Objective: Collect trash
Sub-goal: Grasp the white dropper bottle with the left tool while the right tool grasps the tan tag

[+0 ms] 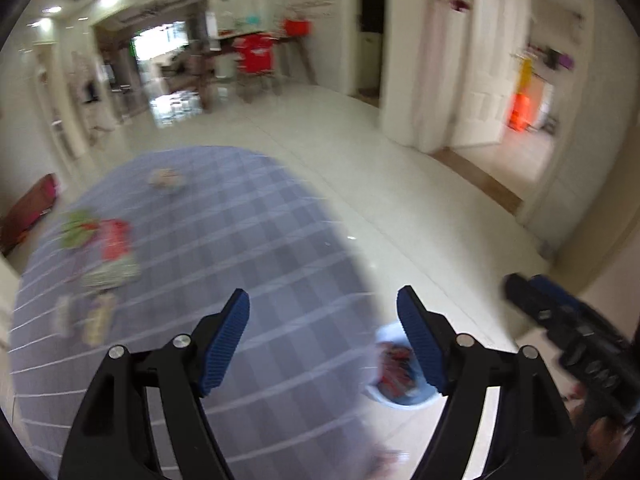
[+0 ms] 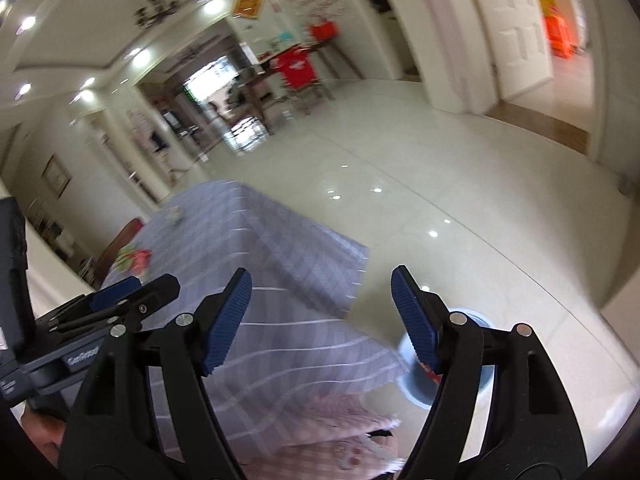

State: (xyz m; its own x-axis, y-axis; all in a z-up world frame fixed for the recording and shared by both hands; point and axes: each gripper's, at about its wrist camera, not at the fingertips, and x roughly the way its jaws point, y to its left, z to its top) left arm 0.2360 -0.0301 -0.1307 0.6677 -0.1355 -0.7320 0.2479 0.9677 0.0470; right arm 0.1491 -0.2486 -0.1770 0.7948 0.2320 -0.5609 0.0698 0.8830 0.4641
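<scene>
1. Trash: blurred, crumpled wrappers, green, red and white [image 1: 100, 248], lie in a loose cluster near the left edge of the counter [image 1: 248, 240], which is draped in a blue-grey checked cloth.
2. One more pale, crumpled scrap [image 1: 166, 179] sits apart, toward the far edge.
3. Light blue round plastic bin [image 1: 400, 376] stands on the glossy white tile floor [image 1: 380, 168], just beside the counter's right edge; red scraps show inside.
4. Left gripper [image 1: 323, 344]: blue ribbed fingers [image 1: 224, 344] spread wide, nothing between them.
5. Right gripper [image 2: 321, 320]: fingers [image 2: 228, 320] likewise wide apart, empty, above the counter's near right corner.
6. Both views motion-blurred.
</scene>
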